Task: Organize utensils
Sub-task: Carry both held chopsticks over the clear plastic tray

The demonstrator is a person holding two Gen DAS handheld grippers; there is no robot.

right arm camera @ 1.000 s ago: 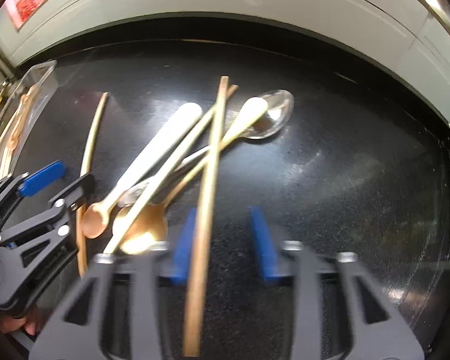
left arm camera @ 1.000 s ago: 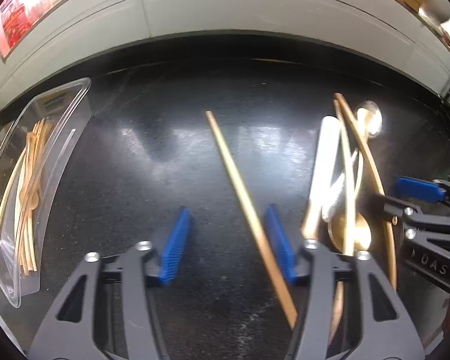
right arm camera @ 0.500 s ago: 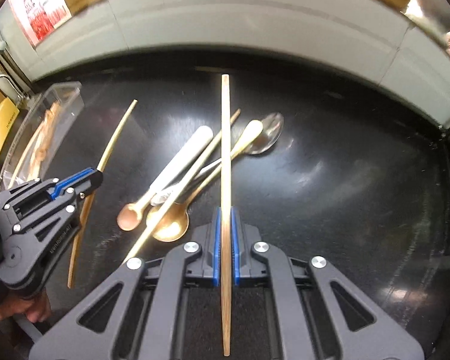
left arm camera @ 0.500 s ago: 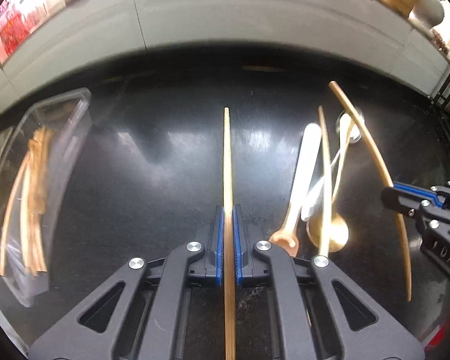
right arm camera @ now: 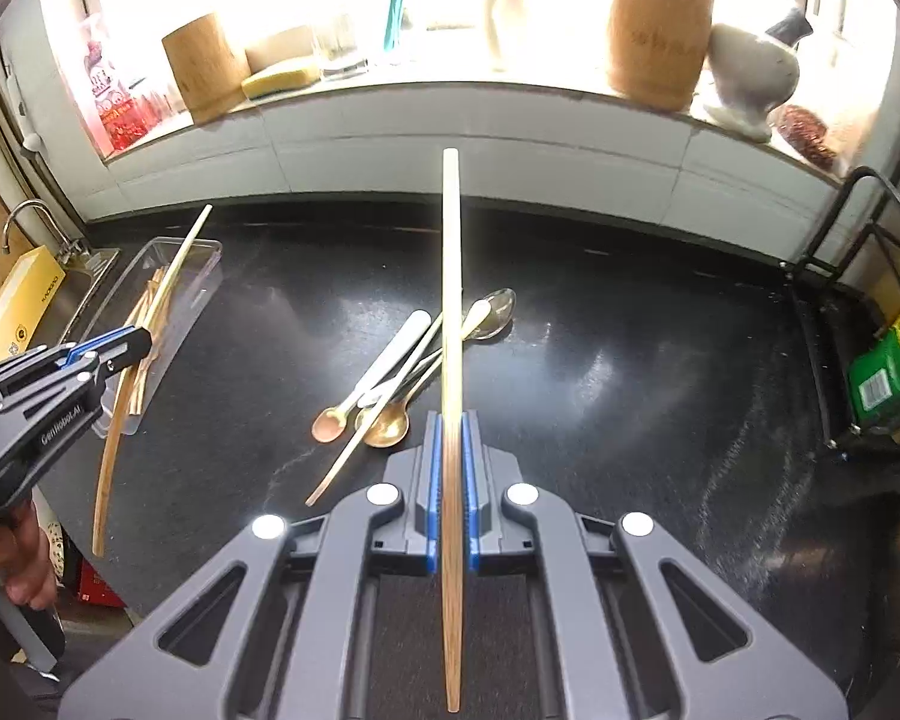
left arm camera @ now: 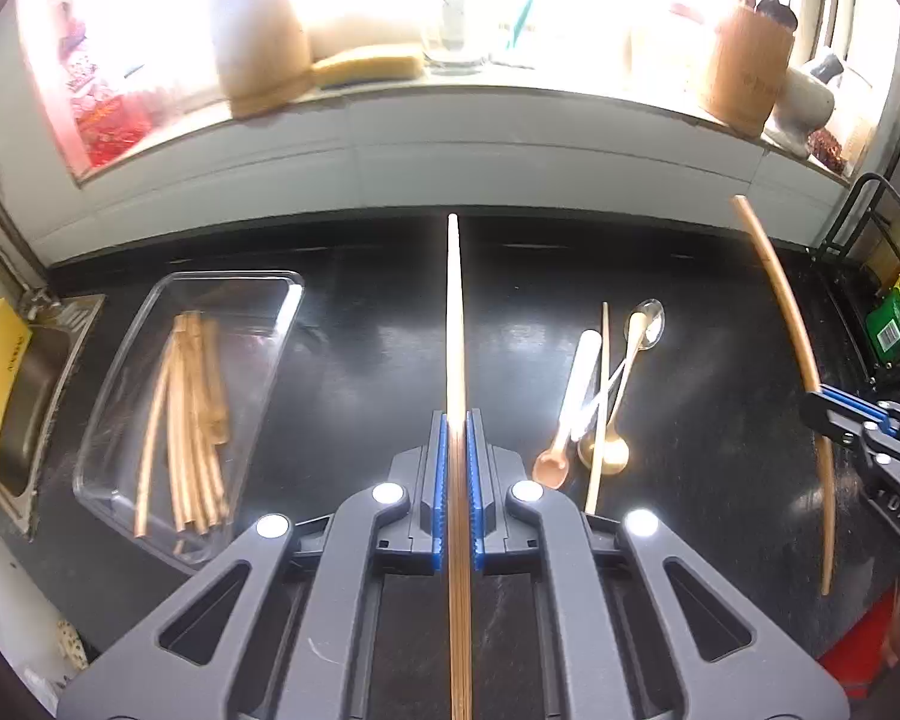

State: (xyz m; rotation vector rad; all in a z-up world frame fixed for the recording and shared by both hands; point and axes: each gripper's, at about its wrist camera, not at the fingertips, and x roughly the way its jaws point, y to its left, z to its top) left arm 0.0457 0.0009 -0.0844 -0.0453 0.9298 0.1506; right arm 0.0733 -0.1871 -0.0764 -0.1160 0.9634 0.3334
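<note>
**Both chopsticks lifted clear of the bench**

Both your tools have risen since a second ago; the left jaws went from wide to clamped. Your left tool (left arm camera: 457, 480) pinches a slim wooden chopstick (left arm camera: 455, 324); your right tool (right arm camera: 450, 474) pinches another (right arm camera: 451, 276), both above the glossy black bench (right arm camera: 630, 372). Spoons and one stick (left arm camera: 600, 396) lie crossed there. Left view shows the clear plastic tray (left arm camera: 120, 450) of chopsticks fully; right view crops it.

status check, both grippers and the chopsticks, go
Left gripper shut on a chopstick. Right gripper shut on a second chopstick. Clear tray already holds chopsticks. Spoons and one chopstick left on counter; nothing blocking.
</note>
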